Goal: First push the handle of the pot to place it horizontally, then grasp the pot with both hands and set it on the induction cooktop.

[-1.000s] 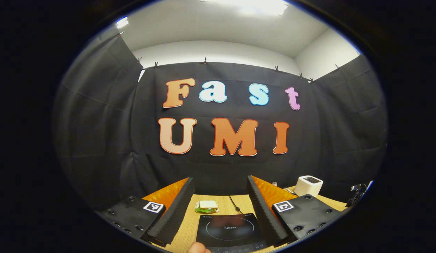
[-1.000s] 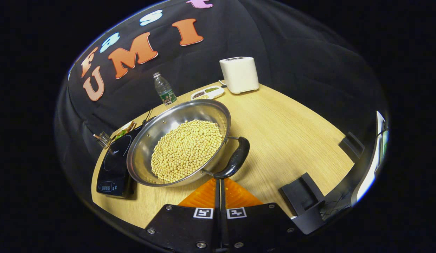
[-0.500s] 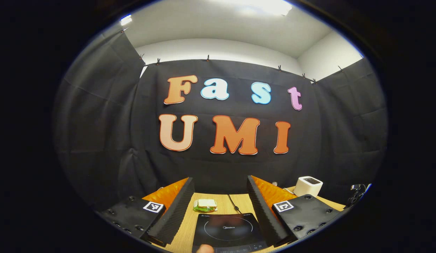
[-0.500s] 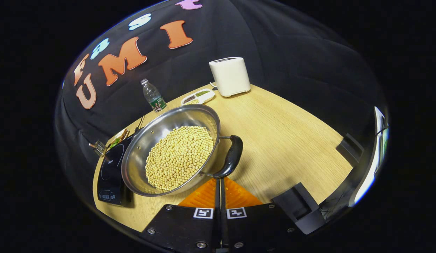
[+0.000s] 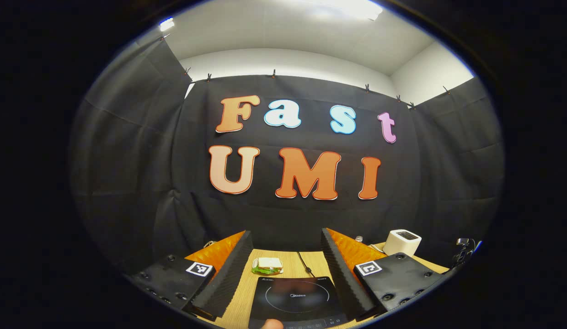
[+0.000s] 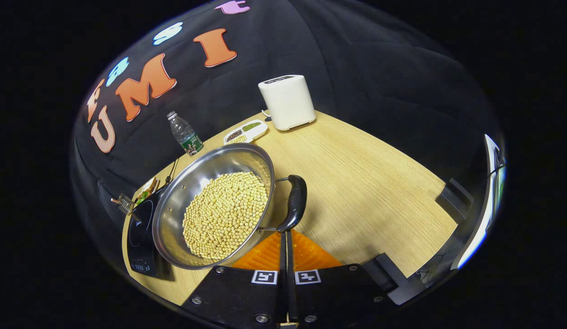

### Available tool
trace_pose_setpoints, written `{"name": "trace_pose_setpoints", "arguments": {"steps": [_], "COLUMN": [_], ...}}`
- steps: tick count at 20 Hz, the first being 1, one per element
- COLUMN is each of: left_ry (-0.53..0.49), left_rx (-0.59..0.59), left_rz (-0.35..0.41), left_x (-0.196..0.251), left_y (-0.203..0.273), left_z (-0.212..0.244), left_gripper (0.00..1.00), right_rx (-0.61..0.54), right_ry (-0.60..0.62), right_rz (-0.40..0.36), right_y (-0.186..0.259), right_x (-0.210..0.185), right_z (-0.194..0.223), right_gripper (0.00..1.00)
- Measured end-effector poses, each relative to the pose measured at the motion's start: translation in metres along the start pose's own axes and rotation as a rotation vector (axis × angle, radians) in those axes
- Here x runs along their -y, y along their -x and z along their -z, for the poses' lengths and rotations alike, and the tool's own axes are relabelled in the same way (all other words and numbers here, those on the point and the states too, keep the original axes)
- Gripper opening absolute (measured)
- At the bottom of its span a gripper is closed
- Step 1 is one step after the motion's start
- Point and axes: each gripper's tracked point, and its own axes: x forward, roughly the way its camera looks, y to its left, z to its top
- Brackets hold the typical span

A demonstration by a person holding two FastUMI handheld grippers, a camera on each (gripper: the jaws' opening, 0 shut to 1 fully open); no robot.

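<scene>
Wooden table (image 6: 366, 183), pot (image 6: 210, 201), branded cooktop (image 5: 296, 299).

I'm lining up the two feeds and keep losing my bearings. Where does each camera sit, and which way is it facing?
Left gripper view: rides on the left gripper, its fingers spread, aimed level over the induction cooktop at the booth wall.
Right gripper view: rides on the right gripper, fingers together at the pot handle, looking down over the pot of beans.
Both show the cooktop, the white appliance and the sandwich.
</scene>
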Motion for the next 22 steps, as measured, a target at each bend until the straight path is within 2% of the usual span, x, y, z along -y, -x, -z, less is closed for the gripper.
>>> {"name": "trace_pose_setpoints", "arguments": {"steps": [13,22], "left_ry": [-0.016,-0.002], "left_rx": [-0.027,-0.045], "left_rz": [0.023,0.015], "left_x": [0.016,0.012], "left_y": [-0.024,-0.044], "left_z": [0.018,0.032], "left_gripper": [0.98,0.99], "right_rx": [-0.006,-0.013], "right_ry": [-0.020,-0.033], "right_rz": [0.016,0.047], "right_y": [-0.021,-0.044], "right_x": [0.006,0.009], "right_z": [-0.022,-0.042], "right_gripper": [0.00,0.00]}}
